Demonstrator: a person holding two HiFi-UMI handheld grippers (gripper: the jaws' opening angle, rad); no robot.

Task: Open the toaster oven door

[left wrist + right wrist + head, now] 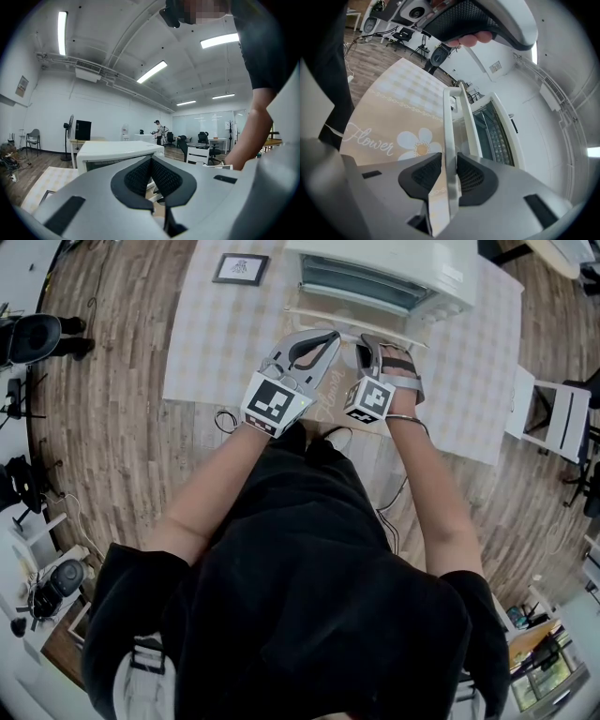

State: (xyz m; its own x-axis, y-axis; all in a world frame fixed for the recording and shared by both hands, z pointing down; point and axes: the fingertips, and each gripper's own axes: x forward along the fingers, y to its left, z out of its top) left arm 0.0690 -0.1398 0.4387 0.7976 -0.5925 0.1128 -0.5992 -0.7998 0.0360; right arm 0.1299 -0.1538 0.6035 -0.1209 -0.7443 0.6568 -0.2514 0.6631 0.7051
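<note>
The white box-shaped toaster oven (394, 263), with its white bar handle (449, 140), sat at the far side on a pale cloth mat (206, 343) checked in faint grey and cream. The mat's near part was a beige panel (379, 122) bearing a white, yellow-centred daisy (419, 143) and white script, all over a brown wood-plank floor (112, 427). The light grey left gripper (330, 337) and right gripper (367, 345) had black meshed pads (423, 174) and cubes (274, 401) with black-and-white square markers, near the person's black shirt (309, 587).

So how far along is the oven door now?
Done: the right gripper is closed on the white bar handle of the white toaster oven. In hand: the glass door looks tipped partway out. Left: swing it fully down. The left gripper is shut, empty.
</note>
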